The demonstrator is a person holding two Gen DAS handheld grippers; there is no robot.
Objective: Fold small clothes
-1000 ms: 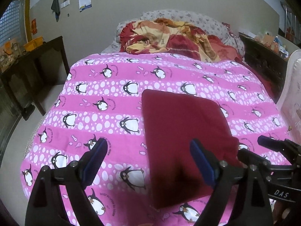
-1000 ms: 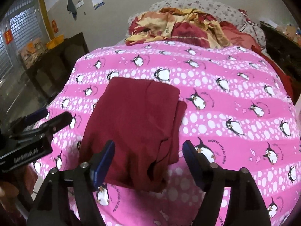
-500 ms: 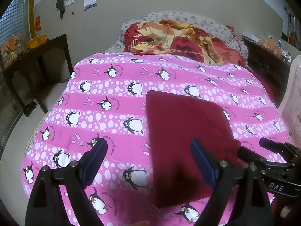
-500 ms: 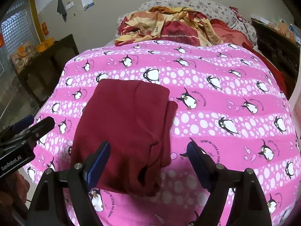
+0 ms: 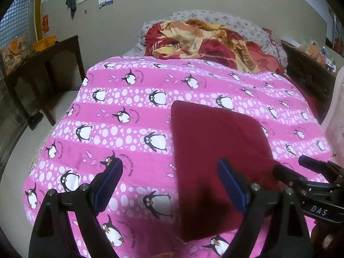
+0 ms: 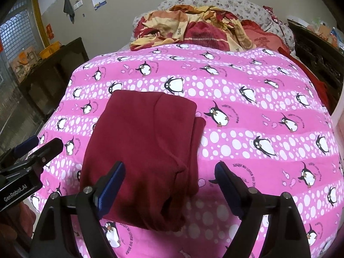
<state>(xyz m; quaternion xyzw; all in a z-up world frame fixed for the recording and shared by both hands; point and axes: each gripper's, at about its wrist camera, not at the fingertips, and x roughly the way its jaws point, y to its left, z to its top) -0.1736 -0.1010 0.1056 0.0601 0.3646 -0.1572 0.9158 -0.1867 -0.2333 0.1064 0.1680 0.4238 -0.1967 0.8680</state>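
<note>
A dark red folded garment (image 5: 215,150) lies flat on the pink penguin bedspread (image 5: 129,111); it also shows in the right wrist view (image 6: 146,142), with a second layer edge along its right side. My left gripper (image 5: 169,172) is open and empty, held above the garment's near left edge. My right gripper (image 6: 169,174) is open and empty, held above the garment's near right part. Each gripper shows at the edge of the other's view.
A rumpled red and yellow blanket (image 5: 204,40) and floral pillows (image 6: 225,2) lie at the head of the bed. A dark wooden table (image 5: 40,64) stands left of the bed. A dark cabinet (image 5: 307,79) and a pale pink object (image 5: 335,111) stand on the right.
Both grippers have drawn back and up slightly from the garment. The garment lies unchanged on the bedspread.
</note>
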